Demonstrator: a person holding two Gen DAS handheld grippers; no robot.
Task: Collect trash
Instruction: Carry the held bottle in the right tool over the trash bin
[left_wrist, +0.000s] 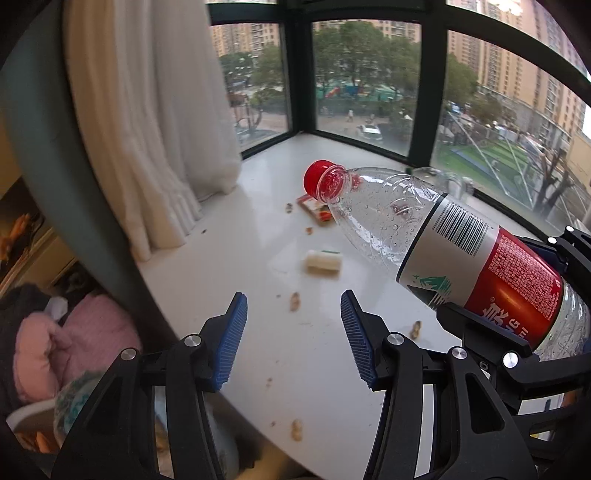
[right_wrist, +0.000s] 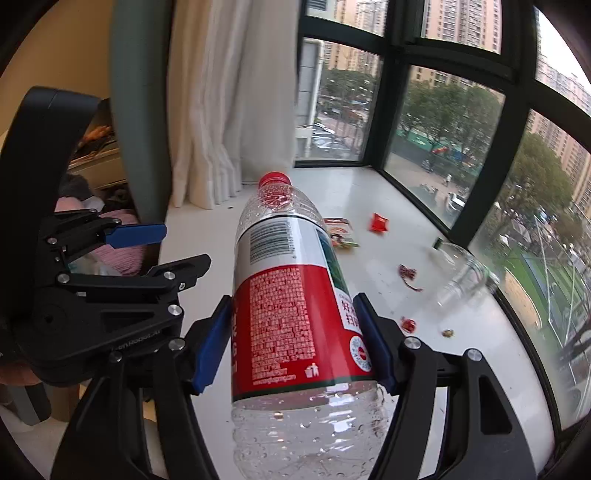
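My right gripper (right_wrist: 295, 336) is shut on an empty clear plastic bottle (right_wrist: 291, 317) with a red cap and a red-and-white label, held above the white windowsill. The bottle also shows in the left wrist view (left_wrist: 443, 254), with the right gripper (left_wrist: 524, 295) gripping its label. My left gripper (left_wrist: 293, 332) is open and empty above the sill; it also shows in the right wrist view (right_wrist: 147, 251). Trash lies on the sill: a small white wrapper (left_wrist: 323, 261), a snack packet (right_wrist: 341, 232), a red wrapper (right_wrist: 379, 222), peanut shells (left_wrist: 294, 301) and a second clear bottle (right_wrist: 461, 273) lying on its side.
The white windowsill (left_wrist: 258, 258) runs along dark-framed windows (right_wrist: 391, 110). White curtains (left_wrist: 155, 129) hang at the left. Pink clothing (left_wrist: 74, 339) lies below the sill's left edge. More red scraps (right_wrist: 408, 275) lie near the right window.
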